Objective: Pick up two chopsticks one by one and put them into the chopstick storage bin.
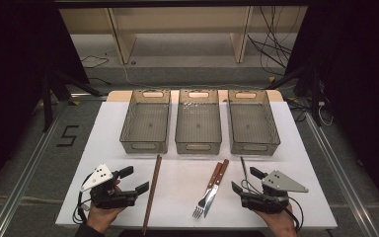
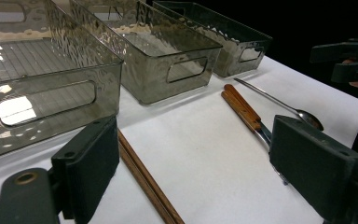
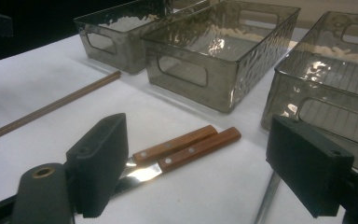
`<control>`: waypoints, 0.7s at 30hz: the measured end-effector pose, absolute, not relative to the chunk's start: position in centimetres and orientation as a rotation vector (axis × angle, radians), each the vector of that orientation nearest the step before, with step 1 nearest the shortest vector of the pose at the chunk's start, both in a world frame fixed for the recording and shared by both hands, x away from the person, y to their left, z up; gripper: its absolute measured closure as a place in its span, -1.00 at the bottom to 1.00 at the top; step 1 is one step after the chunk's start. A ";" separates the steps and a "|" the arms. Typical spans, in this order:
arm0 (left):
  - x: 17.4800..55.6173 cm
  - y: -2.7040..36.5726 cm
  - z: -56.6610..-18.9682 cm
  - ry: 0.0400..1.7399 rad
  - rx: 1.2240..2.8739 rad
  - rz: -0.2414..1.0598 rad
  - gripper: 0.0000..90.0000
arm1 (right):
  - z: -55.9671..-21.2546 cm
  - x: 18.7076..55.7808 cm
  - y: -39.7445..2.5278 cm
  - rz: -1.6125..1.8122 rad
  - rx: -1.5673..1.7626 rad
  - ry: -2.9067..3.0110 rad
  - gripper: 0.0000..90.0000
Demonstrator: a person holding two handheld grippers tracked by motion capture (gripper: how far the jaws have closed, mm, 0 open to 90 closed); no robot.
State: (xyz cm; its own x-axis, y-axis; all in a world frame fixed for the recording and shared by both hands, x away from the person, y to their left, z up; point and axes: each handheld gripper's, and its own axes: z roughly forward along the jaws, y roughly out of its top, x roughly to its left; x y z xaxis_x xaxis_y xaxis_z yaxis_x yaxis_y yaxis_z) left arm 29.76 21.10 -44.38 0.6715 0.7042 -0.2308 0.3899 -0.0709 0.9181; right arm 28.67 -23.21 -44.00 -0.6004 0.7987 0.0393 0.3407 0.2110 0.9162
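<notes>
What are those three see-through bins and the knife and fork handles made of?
The bins look like smoky grey translucent plastic: rippled glossy walls, moulded handle slots. Glass cannot be ruled out. The knife and fork handles look like reddish-brown wood with a satin finish, fixed by pale rivets; the blade shines like polished steel.

White table at centre, pale wooden edge along its far side. Grey floor around it, marked with a black "5". Metal rails down both sides. Light wooden frame behind, loose black cables to its right. Dark curtains on either flank.
</notes>
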 end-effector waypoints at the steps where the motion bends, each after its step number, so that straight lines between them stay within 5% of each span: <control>1: 29.8 21.1 -44.4 0.895 1.690 0.327 -0.65 | -44.0 28.7 -23.2 1.369 1.054 2.045 -0.52; 21: 30.5 20.2 -43.1 1.096 1.822 0.297 -0.61 | -44.0 28.7 -23.2 1.346 1.067 2.048 -0.52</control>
State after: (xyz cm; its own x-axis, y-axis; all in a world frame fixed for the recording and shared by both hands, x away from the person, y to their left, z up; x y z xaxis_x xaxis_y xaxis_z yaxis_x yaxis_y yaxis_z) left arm 30.50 20.16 -43.05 0.5679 0.7854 -0.2463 0.5532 -0.1426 0.8208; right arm 28.73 -23.22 -43.99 -0.5909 0.8060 0.0343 0.3511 0.2187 0.9104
